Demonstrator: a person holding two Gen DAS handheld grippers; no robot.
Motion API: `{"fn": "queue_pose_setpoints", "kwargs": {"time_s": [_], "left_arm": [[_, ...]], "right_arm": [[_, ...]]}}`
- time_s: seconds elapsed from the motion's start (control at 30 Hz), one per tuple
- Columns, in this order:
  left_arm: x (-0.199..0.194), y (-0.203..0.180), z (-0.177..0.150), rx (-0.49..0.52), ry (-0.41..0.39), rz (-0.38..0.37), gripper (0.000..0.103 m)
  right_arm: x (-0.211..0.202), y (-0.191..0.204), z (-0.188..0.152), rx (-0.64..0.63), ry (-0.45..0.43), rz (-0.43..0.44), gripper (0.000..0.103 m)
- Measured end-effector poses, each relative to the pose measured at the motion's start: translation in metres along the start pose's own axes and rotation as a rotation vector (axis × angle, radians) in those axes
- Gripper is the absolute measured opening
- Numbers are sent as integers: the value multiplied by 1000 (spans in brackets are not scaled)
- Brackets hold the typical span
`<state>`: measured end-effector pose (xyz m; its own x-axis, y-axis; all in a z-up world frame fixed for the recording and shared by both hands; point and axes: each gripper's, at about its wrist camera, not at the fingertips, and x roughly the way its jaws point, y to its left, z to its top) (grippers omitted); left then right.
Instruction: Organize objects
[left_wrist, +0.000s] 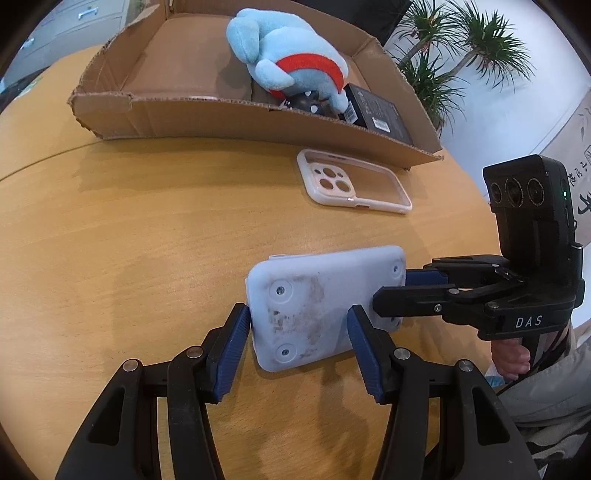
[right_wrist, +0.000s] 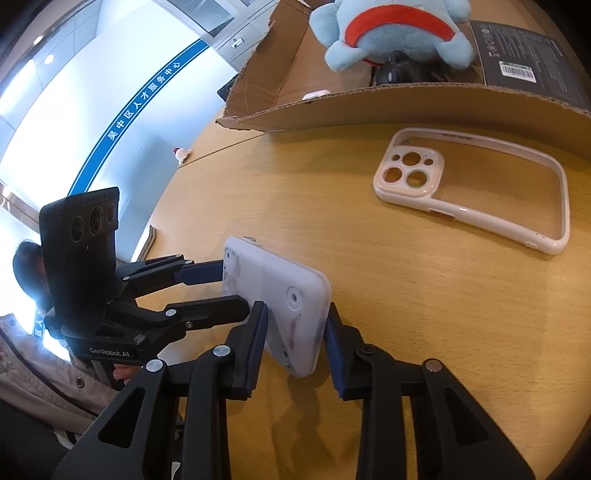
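A white flat plastic box (left_wrist: 314, 306) with screw holes and smudges is held tilted just above the wooden table, also seen in the right wrist view (right_wrist: 280, 295). My left gripper (left_wrist: 299, 339) has its blue pads on the box's two long sides. My right gripper (right_wrist: 293, 339) is shut on the box's other end; it enters the left wrist view from the right (left_wrist: 402, 291). A white phone case (left_wrist: 351, 182) lies on the table beyond the box (right_wrist: 472, 188). A cardboard tray (left_wrist: 221, 122) behind it holds a blue plush toy (left_wrist: 288, 55) and a black box (left_wrist: 380, 110).
The round wooden table (left_wrist: 129, 240) has a seam at the left. Potted palms (left_wrist: 461, 55) stand beyond the tray. A small dark object (right_wrist: 399, 70) lies under the plush. A person's sleeve and hand (right_wrist: 55, 369) are at the left.
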<state>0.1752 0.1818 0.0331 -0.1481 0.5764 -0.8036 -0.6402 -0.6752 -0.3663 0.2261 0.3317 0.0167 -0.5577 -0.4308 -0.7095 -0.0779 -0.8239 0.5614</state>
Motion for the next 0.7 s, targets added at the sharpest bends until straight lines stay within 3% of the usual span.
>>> {"fn": "queue_pose_setpoints", "kwargs": {"time_s": [0.7], "left_arm": [[-25, -15, 21, 56, -75, 19, 53]], "right_arm": [[-22, 20, 17, -66, -63, 5, 26]]}}
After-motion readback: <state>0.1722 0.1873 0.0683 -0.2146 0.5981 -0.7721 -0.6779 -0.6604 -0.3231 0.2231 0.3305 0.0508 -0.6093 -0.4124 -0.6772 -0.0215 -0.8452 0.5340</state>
